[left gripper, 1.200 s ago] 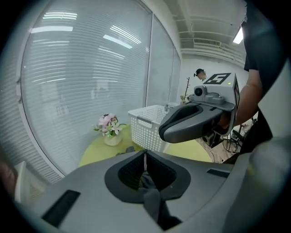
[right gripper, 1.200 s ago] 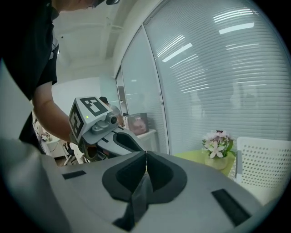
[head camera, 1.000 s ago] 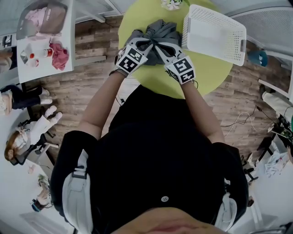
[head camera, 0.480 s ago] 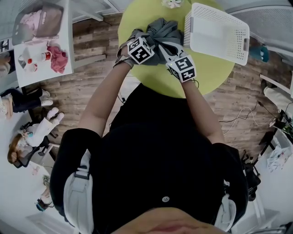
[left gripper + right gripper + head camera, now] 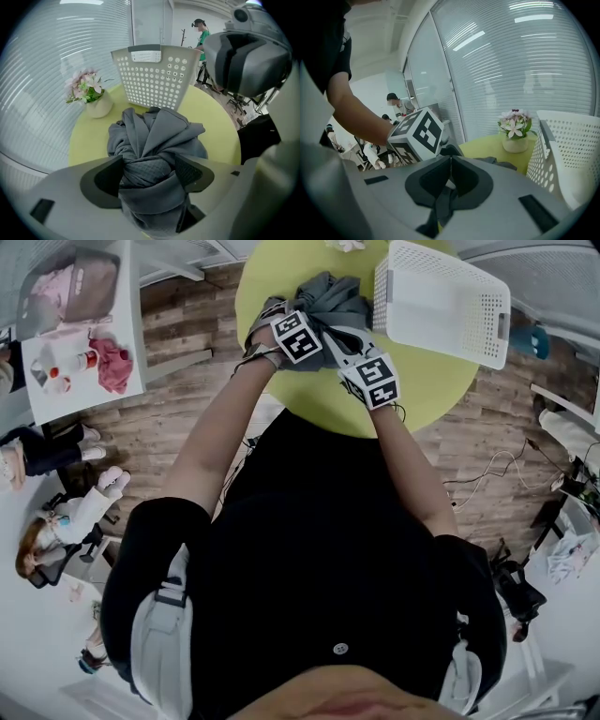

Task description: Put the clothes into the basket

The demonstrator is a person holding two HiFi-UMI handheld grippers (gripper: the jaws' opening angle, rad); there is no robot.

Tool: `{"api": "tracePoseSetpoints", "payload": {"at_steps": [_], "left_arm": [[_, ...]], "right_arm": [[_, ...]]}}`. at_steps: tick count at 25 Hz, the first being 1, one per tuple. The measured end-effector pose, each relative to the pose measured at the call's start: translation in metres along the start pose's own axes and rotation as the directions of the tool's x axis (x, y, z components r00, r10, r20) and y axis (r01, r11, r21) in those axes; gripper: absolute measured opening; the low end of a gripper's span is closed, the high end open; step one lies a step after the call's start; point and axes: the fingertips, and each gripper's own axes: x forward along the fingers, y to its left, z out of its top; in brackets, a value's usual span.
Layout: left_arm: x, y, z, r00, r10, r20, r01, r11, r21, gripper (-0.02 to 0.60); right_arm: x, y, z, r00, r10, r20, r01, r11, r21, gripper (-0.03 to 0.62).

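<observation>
Yellow-green table (image 5: 422, 390): you are lowering the left gripper (image 5: 149, 171), jaws just opening and now straddling, unclenched, the grey garment (image 5: 157, 129) bunched just left of the table's middle beside the white basket (image 5: 450, 292), while the right gripper (image 5: 450, 176) is clamping a fold, so a lift is probably nearing.

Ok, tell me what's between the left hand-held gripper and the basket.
Left gripper view: only the grey garment, bunched between the jaws of the left hand-held gripper, which have just been opening, and reaching almost to the white basket.
</observation>
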Motion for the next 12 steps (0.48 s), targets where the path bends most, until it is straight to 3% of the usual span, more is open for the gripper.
{"api": "tracePoseSetpoints", "payload": {"at_steps": [12], "left_arm": [[0.014,0.005,0.001,0.999,0.021,-0.03,-0.022,0.999,-0.027,0.417]], "right_arm": [[-0.002,-0.003,-0.007,1.0,-0.005,-0.004,0.005,1.0,0.018,0.026]]}}
